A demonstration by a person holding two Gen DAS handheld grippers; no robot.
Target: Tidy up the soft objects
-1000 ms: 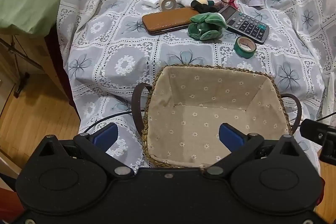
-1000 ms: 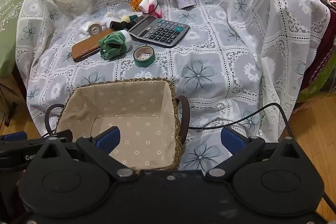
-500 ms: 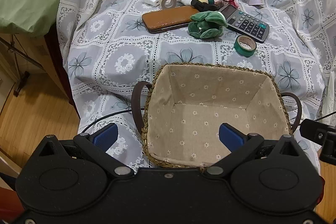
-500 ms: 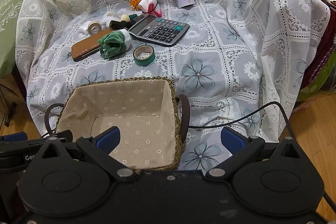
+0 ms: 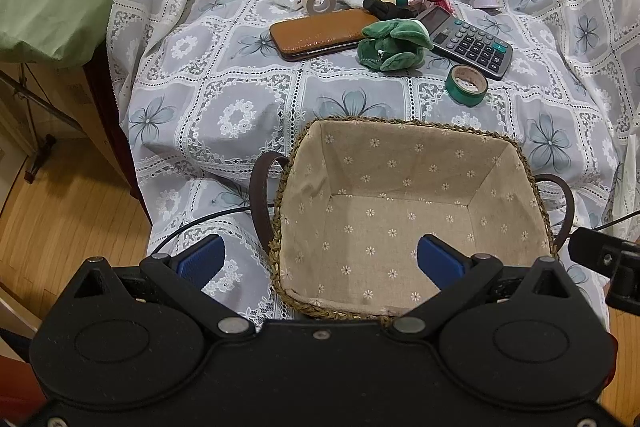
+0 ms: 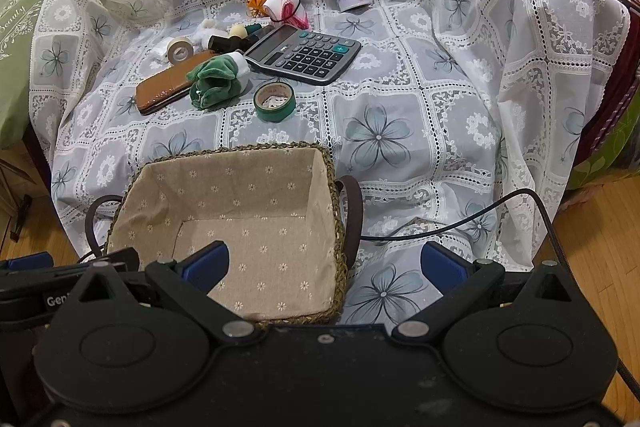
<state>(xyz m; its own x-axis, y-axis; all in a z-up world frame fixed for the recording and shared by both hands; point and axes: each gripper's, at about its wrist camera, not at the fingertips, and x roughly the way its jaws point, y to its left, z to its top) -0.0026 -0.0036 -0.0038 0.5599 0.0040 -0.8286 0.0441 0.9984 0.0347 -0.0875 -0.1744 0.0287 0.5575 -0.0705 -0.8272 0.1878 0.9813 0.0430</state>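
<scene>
Woven basket: one; tape rolls: two; green plush: one; left tool and right tool gape, holding nothing.

Both my views are evenly lit by soft indoor light from above, a little dim, with no hard glare. Shadows are faint: a soft one inside the basket along its near walls. The fisheye bends everything at the edges, so the wooden floor curves and the corners darken. The lace cloth is sharp in the middle; my left hand-held gripper looks near-black, with little detail.
</scene>
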